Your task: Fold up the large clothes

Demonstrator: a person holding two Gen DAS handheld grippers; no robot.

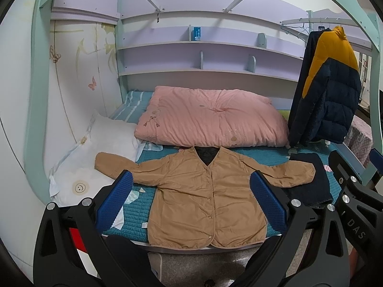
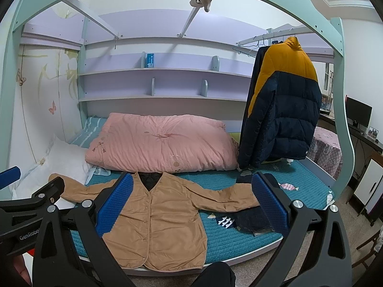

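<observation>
A tan button-front jacket lies flat on the teal bed cover, front up, both sleeves spread out sideways, hem at the bed's front edge. It also shows in the right wrist view. My left gripper is open and empty, held above and in front of the jacket, its blue pads wide apart. My right gripper is open and empty too, over the jacket's right half. The right gripper also shows at the right edge of the left wrist view.
A folded pink quilt lies behind the jacket. A white pillow lies at the left under one sleeve. A dark folded garment lies under the right sleeve. A yellow and navy puffer coat hangs at the right. Shelves line the back wall.
</observation>
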